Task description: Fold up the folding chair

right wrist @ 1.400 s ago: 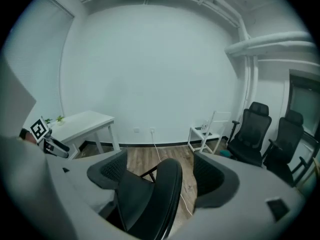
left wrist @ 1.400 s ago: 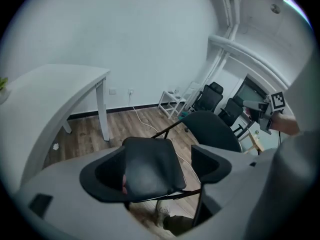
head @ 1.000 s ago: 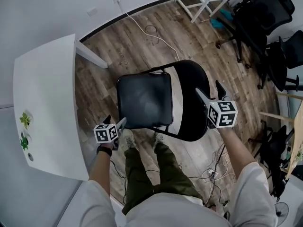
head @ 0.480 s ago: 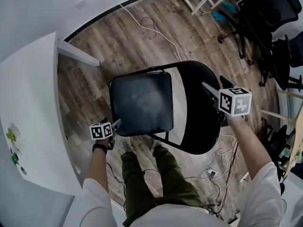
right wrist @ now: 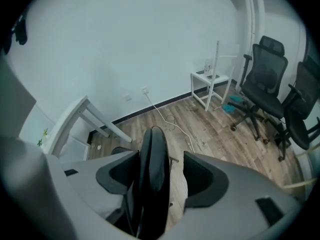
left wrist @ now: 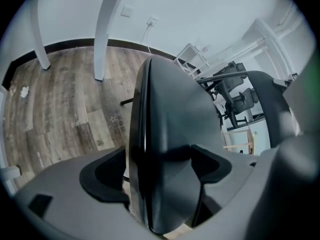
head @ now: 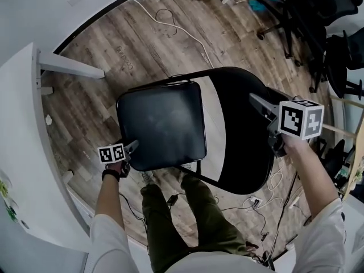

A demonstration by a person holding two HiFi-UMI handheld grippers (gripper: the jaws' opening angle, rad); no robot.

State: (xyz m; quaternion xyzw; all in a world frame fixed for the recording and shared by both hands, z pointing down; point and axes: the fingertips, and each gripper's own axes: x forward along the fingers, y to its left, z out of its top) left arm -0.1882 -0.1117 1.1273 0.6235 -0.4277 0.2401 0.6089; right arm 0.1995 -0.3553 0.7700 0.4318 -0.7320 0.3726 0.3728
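A black folding chair stands open on the wood floor, its padded seat [head: 162,124] left of its curved backrest [head: 242,135] in the head view. My left gripper [head: 132,147] is at the seat's near left corner. In the left gripper view the seat edge [left wrist: 170,119] runs between the jaws of this gripper [left wrist: 160,169], which look open around it. My right gripper [head: 259,102] sits over the backrest's top. Its jaws are closing, with the backrest rim [right wrist: 152,169] between them and a gap still showing on the right side of the gripper [right wrist: 161,174].
A white table [head: 17,152] stands at the left, its leg [head: 68,67] near the chair. Black office chairs [head: 335,44] crowd the far right. A white cable [head: 170,21] trails over the floor, more cables [head: 256,201] lie by the person's legs [head: 193,220].
Both grippers have come down onto the chair: the left onto the seat's corner, the right over the backrest's top. The chair looks nearer in the head view.
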